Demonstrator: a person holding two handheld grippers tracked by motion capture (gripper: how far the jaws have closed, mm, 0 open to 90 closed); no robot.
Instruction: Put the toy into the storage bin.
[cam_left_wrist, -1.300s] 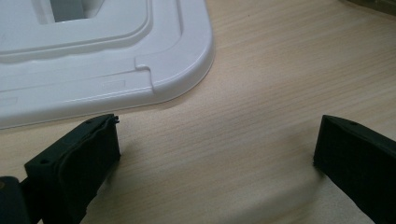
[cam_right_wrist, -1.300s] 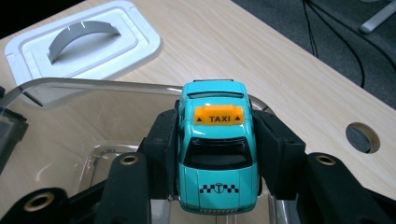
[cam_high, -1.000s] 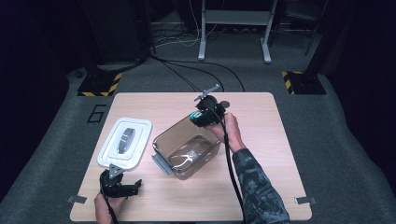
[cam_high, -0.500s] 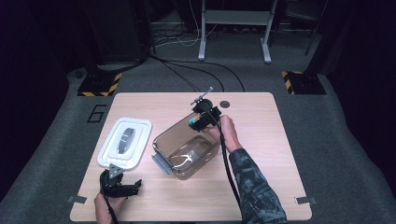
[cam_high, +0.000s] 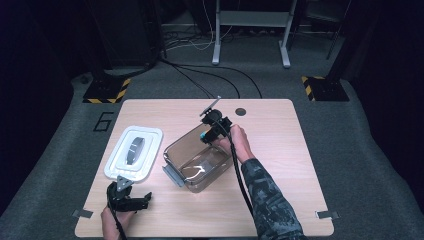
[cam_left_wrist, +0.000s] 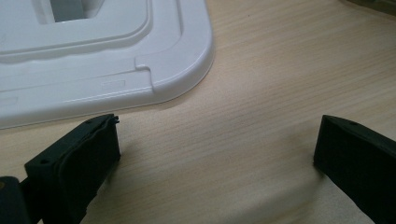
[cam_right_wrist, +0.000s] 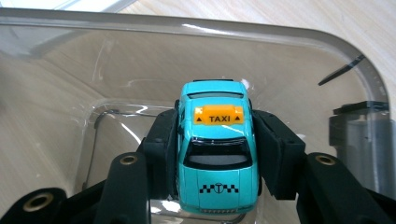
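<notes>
A turquoise toy taxi (cam_right_wrist: 217, 147) with an orange roof sign is clamped between the jaws of my right gripper (cam_right_wrist: 217, 154). It hangs over the inside of a clear plastic box (cam_right_wrist: 93, 93). In the high view the right gripper (cam_high: 209, 133) is at the far rim of that clear box (cam_high: 197, 160), and a spot of the taxi (cam_high: 203, 135) shows there. My left gripper (cam_high: 142, 199) rests open on the wood near the front edge, just in front of a white lid (cam_high: 134, 152). Bare wood lies between the jaws of the left gripper (cam_left_wrist: 217, 149), with the lid's corner (cam_left_wrist: 116, 56) beyond them.
The wooden table (cam_high: 280, 150) stands on grey carpet. A small dark round spot (cam_high: 240, 111) is near the table's far edge. Cables and metal stand legs (cam_high: 250, 35) lie on the floor behind. Bare wood spreads to the right of the box.
My right gripper has carried the taxi left and down, from above the box's far corner to inside its rim. The left gripper has stayed put.
</notes>
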